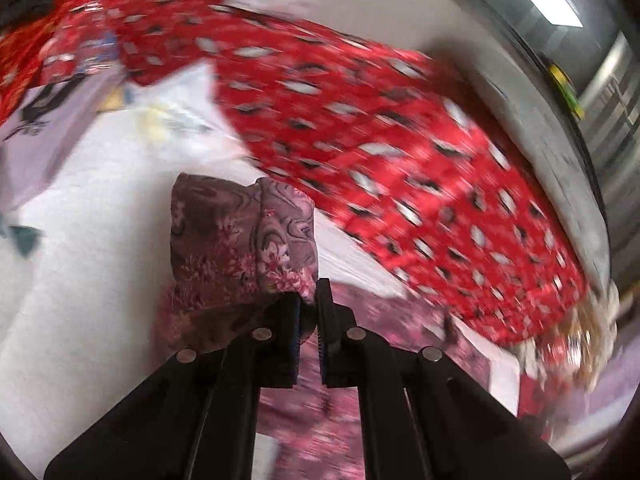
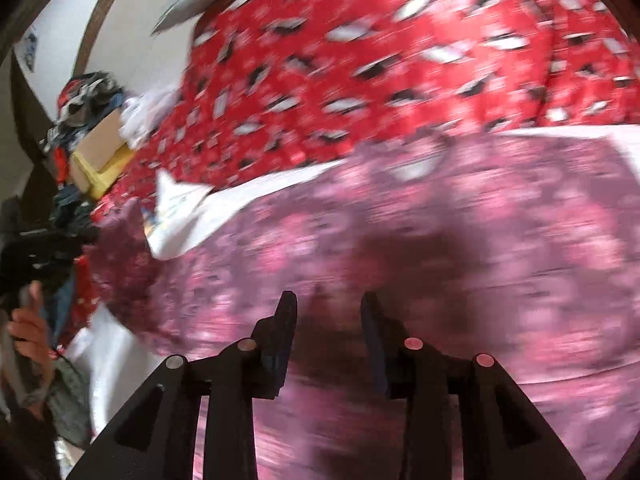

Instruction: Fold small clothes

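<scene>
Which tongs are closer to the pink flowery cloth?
Left. The left tongs are shut on a bunched corner of the pink flowery cloth. The right tongs hang open just above it, gripping nothing.

We see a mauve-pink garment (image 2: pixel 440 232) printed with pink blossoms, and a red cloth (image 1: pixel 360 132) scattered with white and black flecks. Both lie on a white worktop (image 1: pixel 100 200). Both grippers (image 1: pixel 308 300) (image 2: pixel 328 308) are black, with a yellow-edged cardboard box (image 2: pixel 100 156) beyond.
</scene>
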The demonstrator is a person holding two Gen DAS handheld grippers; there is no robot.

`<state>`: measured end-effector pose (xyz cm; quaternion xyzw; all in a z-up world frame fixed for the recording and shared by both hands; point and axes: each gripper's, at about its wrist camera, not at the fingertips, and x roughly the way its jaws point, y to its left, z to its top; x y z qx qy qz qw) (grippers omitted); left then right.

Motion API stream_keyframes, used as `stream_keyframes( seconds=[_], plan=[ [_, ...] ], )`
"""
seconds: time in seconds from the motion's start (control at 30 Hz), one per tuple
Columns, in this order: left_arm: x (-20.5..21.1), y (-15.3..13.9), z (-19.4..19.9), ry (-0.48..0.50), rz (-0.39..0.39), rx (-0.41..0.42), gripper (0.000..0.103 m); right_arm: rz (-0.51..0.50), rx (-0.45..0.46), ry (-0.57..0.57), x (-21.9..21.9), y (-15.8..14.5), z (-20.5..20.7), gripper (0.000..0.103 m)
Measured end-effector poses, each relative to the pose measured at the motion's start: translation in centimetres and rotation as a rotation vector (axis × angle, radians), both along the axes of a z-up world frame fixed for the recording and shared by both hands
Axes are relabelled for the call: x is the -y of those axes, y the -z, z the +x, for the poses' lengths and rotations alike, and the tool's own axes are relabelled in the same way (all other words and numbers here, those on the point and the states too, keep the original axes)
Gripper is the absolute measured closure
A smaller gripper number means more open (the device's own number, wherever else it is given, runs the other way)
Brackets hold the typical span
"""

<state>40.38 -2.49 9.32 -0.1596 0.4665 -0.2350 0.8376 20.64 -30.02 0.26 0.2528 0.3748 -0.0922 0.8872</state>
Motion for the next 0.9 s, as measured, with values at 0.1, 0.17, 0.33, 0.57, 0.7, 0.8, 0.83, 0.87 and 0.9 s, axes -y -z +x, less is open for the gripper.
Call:
stream_keyframes(
  seconds=[0.1,0.17,0.33,0.57,0.7,0.8,0.83,0.87,0.9],
  plan=[
    [4.5,-0.4,-2.4,0.082,0.003,0.013,0.098,-0.084,-0.007,0.092,3.5,-0.7,-3.2,0.067],
    [7.9,-0.3,-4.2,0.14,0.009,0.017,0.098,-0.1,-0.01,0.153,5.7,-0.5,-5.4,0.062],
    [16.0,2.8,-9.0,0.285,0.059,-0.023,0.098,-0.042,0.041,0.182,8.4,2.1,-9.3,0.062],
    [22.8,10.7,-13.3,0.36,0.379,-0.067,0.097,-0.038,0.052,0.181,8.4,2.2,-9.2,0.062],
    [21.4,9.2,-14.4,0.375,0.361,-0.05,0.086,0.002,0.078,0.181,8.9,2.5,-9.7,0.062],
    [15.6,7.0,-14.8,0.274,0.186,-0.102,0.075,0.007,0.08,0.181,8.9,2.4,-9.7,0.062],
    [13.7,6.7,-14.9,0.207,0.143,-0.119,0.056,0.008,0.08,0.181,8.9,2.4,-9.7,0.062],
    [11.6,6.9,-14.8,0.142,0.109,-0.135,0.05,0.01,0.074,0.182,8.9,2.4,-9.6,0.062],
    [9.7,7.2,-14.5,0.074,0.076,-0.149,0.049,0.009,0.061,0.183,8.9,2.2,-9.4,0.062]
  ],
)
